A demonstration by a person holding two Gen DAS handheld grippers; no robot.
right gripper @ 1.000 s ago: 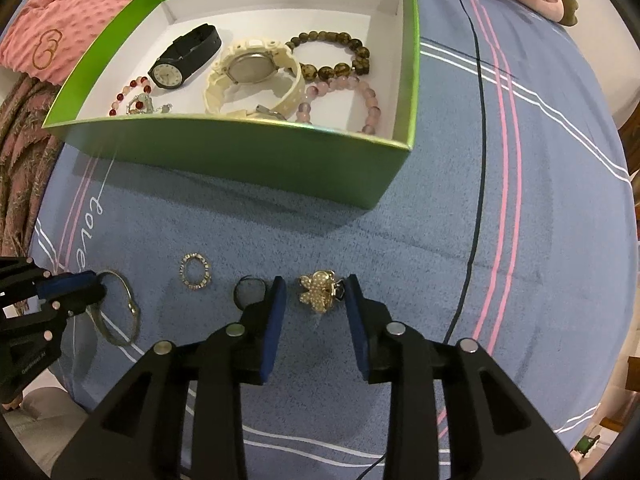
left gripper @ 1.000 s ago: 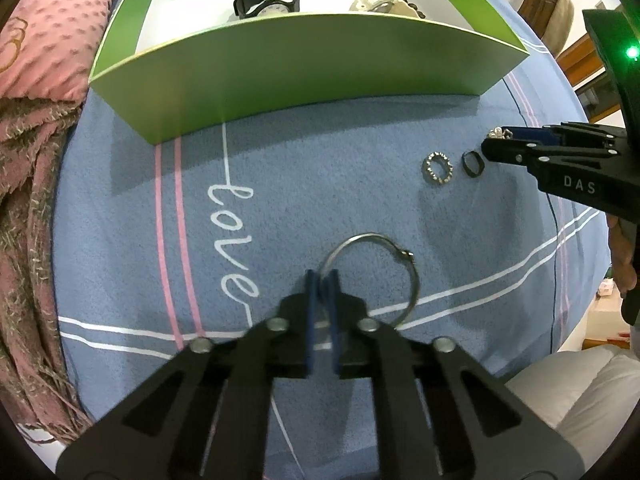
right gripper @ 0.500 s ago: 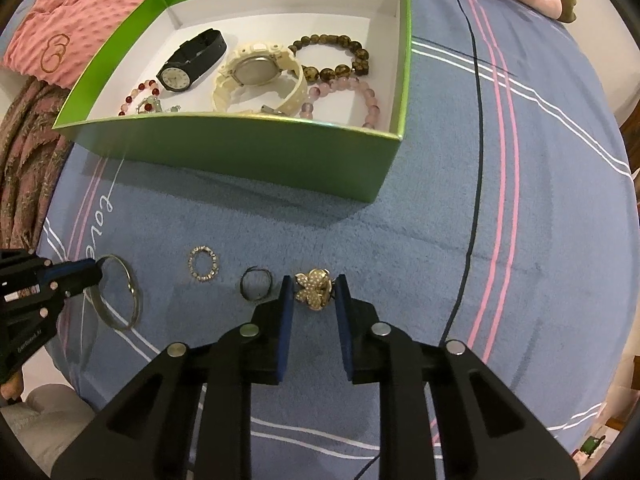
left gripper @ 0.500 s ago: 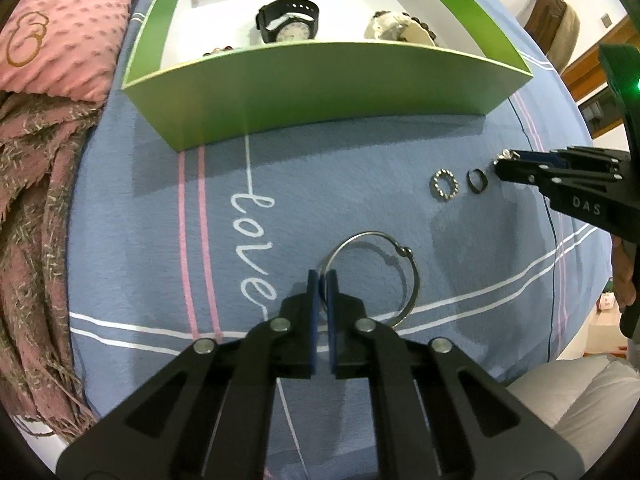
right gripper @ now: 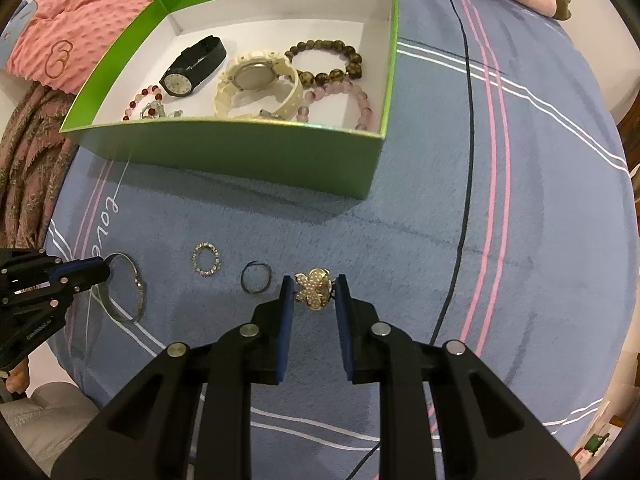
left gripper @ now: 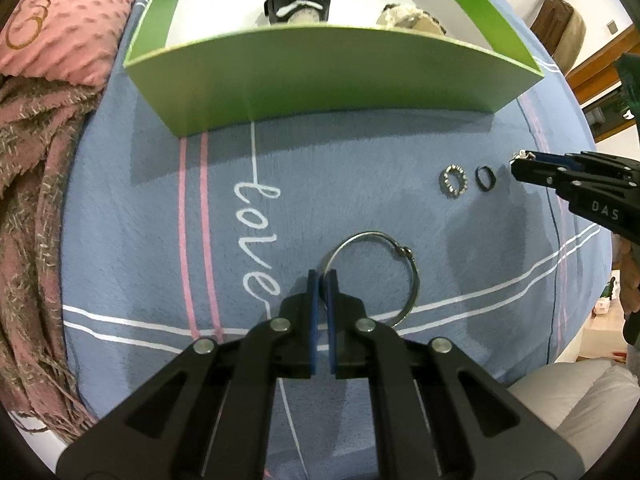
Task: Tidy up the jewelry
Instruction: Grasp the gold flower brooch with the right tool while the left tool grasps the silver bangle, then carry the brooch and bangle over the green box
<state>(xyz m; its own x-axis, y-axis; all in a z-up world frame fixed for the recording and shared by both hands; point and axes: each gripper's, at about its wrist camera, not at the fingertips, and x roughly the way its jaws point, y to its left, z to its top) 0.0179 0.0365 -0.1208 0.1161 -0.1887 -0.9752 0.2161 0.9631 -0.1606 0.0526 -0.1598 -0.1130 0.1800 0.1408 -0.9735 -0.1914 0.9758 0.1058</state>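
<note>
Both grippers work a blue striped bedspread at once. The left gripper is clenched on the rim of a thin silver bangle, pinching the wire edge-on, seemingly so the flat hoop can be lifted off the soft cloth. The right gripper is closed around a gold flower-shaped pearl-studded ring, its blue pads touching either side. A sparkly stone-set ring and a plain dark ring lie between them, awaiting collection. At the far side sits the green cardboard box, already holding watches and beaded bracelets, the likely destination.
</note>
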